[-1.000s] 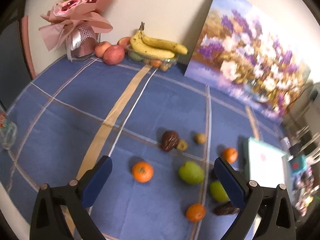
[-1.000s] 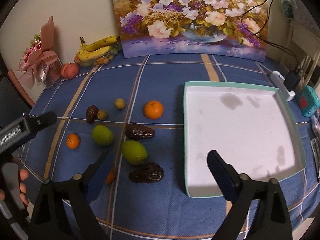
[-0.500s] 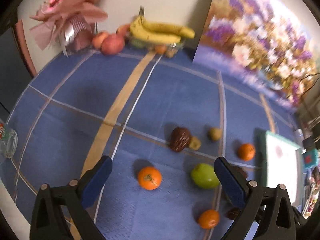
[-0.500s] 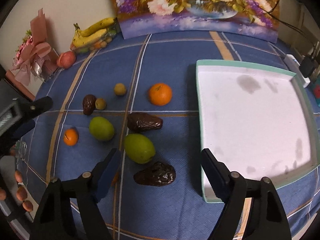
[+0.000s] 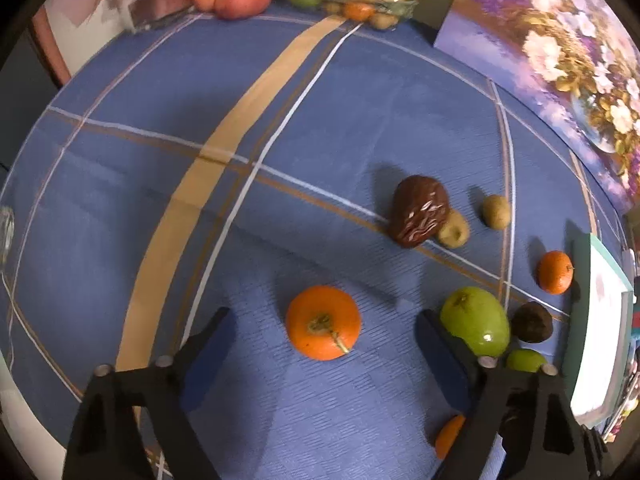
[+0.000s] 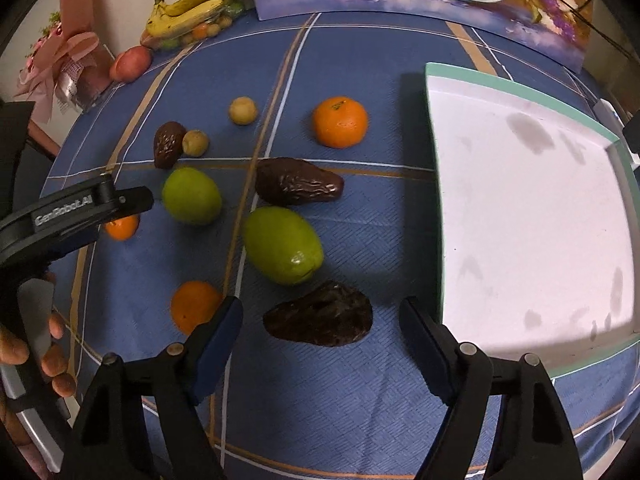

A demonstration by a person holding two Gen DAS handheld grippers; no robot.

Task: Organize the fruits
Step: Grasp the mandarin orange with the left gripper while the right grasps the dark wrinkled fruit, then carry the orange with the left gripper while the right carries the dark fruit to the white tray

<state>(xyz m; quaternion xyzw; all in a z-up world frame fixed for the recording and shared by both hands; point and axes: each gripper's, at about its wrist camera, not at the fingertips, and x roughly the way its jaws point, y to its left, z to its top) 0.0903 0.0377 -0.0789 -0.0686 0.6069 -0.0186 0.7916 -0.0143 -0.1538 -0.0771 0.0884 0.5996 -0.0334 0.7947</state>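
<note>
The left gripper [image 5: 322,334] hung over a mandarin [image 5: 323,322] lying stem-up on the blue plaid tablecloth [image 5: 168,128]. Its jaws had just been closing and stood either side of the fruit with clear cloth showing at both flanks, so nothing was gripped yet; straddling the fruit this way looked like the set-up for a squeeze across its widest part. The inner finger sat just beside a green fruit [image 5: 476,326], which a careless close might nudge.

The right gripper [image 6: 320,324] was likewise released, its jaws having just narrowed around a wrinkled dark date-like fruit [image 6: 320,320] lying lengthwise between the pads, apart from both. That fruit lay nearest the white tray with a teal rim [image 6: 434,184], close to its near left corner, so it was probably chosen for the short carry.

The tray held no fruit, only faint marks, so the sorting appeared barely begun. The rest of the loose fruit was scattered on the cloth left of the tray: a larger green fruit [image 6: 282,244], a second dark fruit [image 6: 298,182], an orange [image 6: 340,122] toward the far edge, another mandarin [image 6: 194,306] beside the right gripper's left finger, and two small yellowish fruits [image 6: 242,110]. Bananas [image 6: 192,4] rested against the wall at the table's far left corner, apparently not part of the job.
</note>
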